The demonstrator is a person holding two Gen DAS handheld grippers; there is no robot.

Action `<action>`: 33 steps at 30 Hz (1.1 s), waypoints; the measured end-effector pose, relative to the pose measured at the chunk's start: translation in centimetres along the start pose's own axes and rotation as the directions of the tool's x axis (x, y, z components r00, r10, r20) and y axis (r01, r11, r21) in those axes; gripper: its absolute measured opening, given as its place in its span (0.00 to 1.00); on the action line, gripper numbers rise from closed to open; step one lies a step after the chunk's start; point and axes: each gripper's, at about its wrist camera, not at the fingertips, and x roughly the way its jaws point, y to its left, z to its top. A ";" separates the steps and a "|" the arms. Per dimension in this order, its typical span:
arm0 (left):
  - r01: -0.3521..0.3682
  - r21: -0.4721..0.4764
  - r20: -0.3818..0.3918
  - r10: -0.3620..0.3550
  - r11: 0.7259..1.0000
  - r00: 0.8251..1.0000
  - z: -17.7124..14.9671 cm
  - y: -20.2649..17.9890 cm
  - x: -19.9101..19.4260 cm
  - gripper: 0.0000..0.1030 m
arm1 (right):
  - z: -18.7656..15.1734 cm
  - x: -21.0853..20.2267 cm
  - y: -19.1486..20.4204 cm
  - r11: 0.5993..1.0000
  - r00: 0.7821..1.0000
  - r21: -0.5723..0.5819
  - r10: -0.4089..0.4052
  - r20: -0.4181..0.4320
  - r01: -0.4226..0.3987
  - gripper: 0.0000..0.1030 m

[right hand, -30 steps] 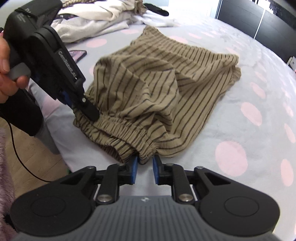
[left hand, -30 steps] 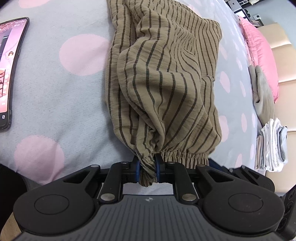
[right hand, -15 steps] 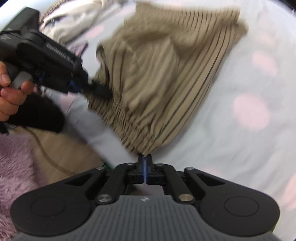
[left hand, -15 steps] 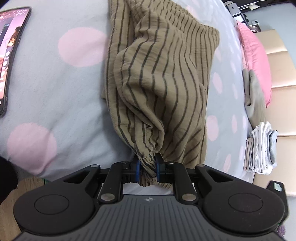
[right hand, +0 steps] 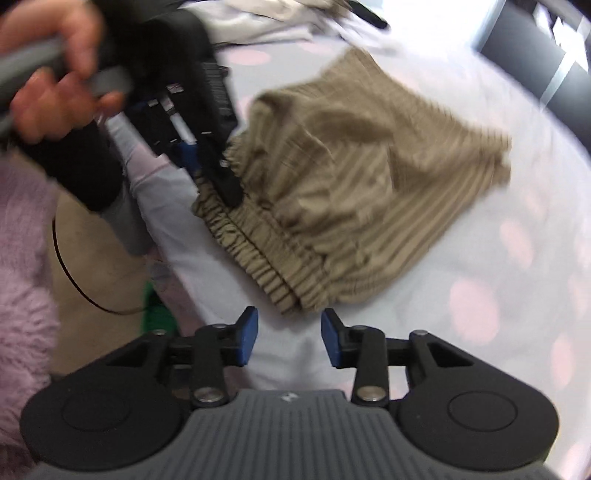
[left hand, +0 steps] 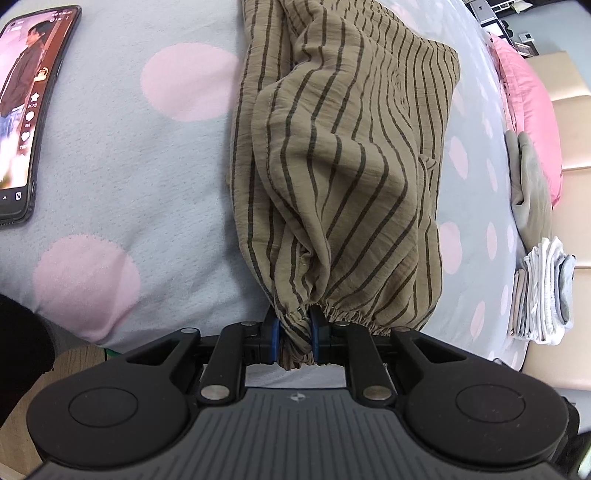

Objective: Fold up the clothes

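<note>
Tan shorts with dark stripes [left hand: 343,177] lie bunched on a grey bedspread with pink dots [left hand: 122,155]. My left gripper [left hand: 294,334] is shut on the gathered elastic waistband at the near edge. In the blurred right wrist view the same shorts [right hand: 354,199] lie ahead, with the left gripper [right hand: 221,177] pinching the waistband's far end. My right gripper [right hand: 289,338] hangs just short of the waistband's near corner; its jaws are opening and nothing is between them.
A phone [left hand: 26,110] with a lit screen lies at the left of the bedspread. A pink pillow [left hand: 532,110], a grey garment [left hand: 532,192] and a stack of folded cloths [left hand: 546,291] sit at the right. Loose clothes [right hand: 280,22] lie beyond the shorts. A person's hand [right hand: 55,74] holds the left gripper.
My right gripper let go of the waistband corner, opened and drew back slightly. The waistband now lies flat on the bedspread. The left gripper kept its hold and did not move.
</note>
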 end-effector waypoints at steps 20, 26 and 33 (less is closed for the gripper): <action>0.068 -0.035 -0.018 -0.069 0.997 0.997 0.4 0.3 -0.2 0.13 | 0.3 4.5 2.5 0.917 0.995 -0.385 -0.100 0.023 0.101 0.47; 0.177 -0.141 -0.021 -0.182 0.974 0.983 0.8 1.8 -0.6 0.13 | -0.1 4.9 3.1 0.889 0.991 -0.437 -0.133 0.034 0.134 0.46; 0.101 -0.021 -0.006 -0.101 0.995 0.995 0.7 0.3 -1.1 0.15 | 0.3 4.5 1.9 0.911 0.985 -0.375 -0.167 0.046 0.172 0.16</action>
